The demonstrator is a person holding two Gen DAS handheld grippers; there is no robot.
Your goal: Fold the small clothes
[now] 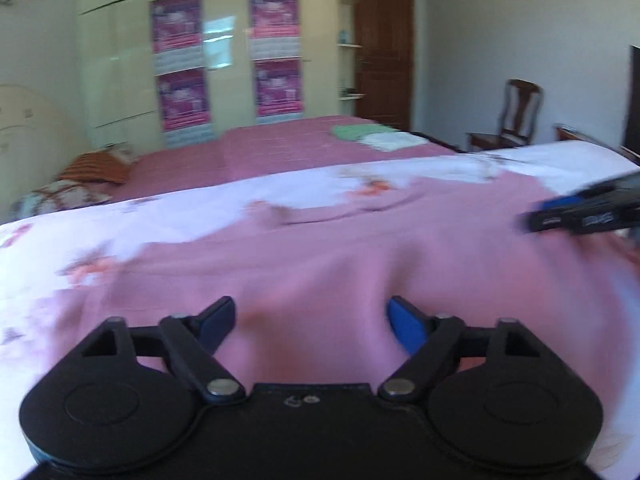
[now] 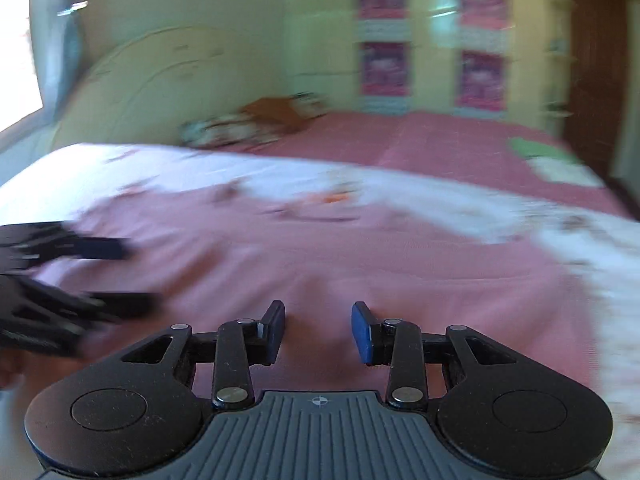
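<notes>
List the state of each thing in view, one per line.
Left gripper: open, nothing between its fingers.
Right gripper: open, nothing between its fingers.
Pink garment: spread out on the floral sheet, wrinkled.
Green and white clothes: lying folded on the far bed.
Brown door: closed.
Chair: unoccupied.

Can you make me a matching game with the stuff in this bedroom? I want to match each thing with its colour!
Things:
1. cloth lying in front of the left gripper
2. door
3. folded piece far away on the bed
4. pads on the gripper fingers

Colours:
A. blue
B. green
C. pink
D. brown

Right pairs: 1-C, 2-D, 3-B, 4-A
</notes>
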